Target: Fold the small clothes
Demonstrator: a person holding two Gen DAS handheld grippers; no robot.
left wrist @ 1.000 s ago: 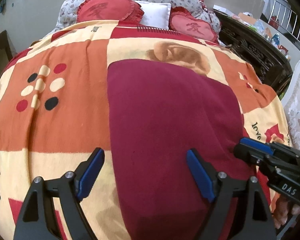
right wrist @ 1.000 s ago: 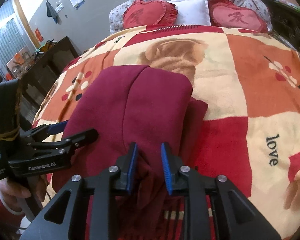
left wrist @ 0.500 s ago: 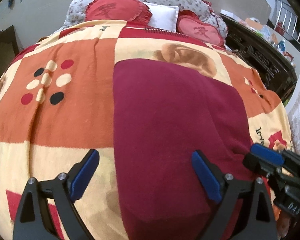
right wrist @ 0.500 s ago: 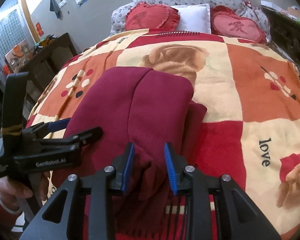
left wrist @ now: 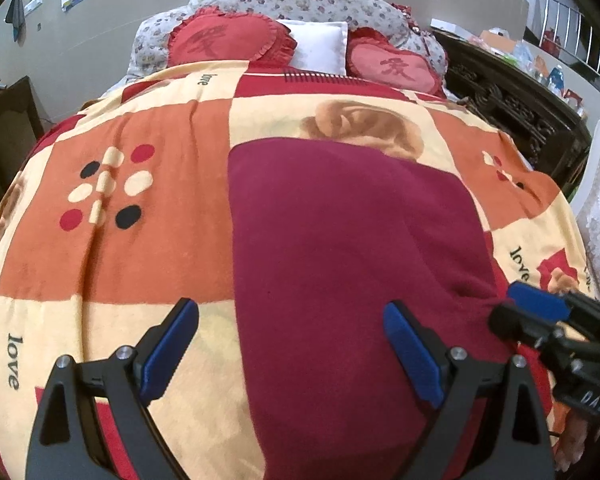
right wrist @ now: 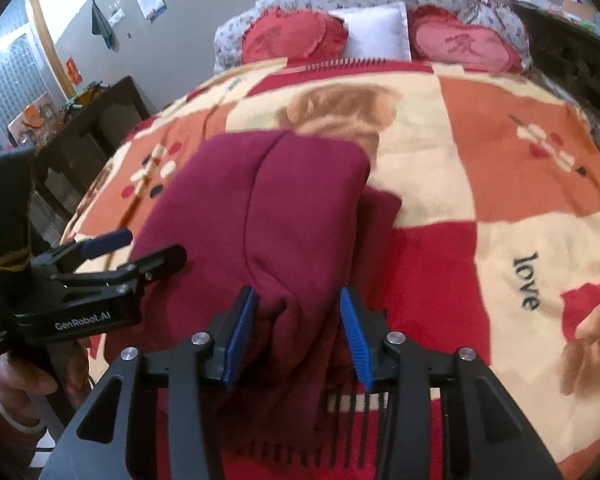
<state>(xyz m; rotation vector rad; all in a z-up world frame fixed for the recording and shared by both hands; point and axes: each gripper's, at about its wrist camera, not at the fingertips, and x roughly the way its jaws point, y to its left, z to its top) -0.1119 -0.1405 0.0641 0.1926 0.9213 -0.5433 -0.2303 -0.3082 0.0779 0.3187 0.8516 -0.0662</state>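
Bedspread (left wrist: 100, 272) under maroon garment (left wrist: 348, 248)

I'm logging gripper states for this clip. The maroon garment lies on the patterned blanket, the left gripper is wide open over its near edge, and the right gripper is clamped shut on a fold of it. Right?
One thing is off: the right gripper is not clamped shut. In the right wrist view its jaws stand apart around a bunched fold of the maroon garment. The garment does lie on the patterned blanket, and the left gripper is wide open.

- Maroon garment (right wrist: 268, 208) lies folded on the patterned blanket (right wrist: 500, 184).
- Right gripper (right wrist: 298, 320) straddles its bunched near edge, pads apart.
- Left gripper (right wrist: 140, 246) hovers open alongside.
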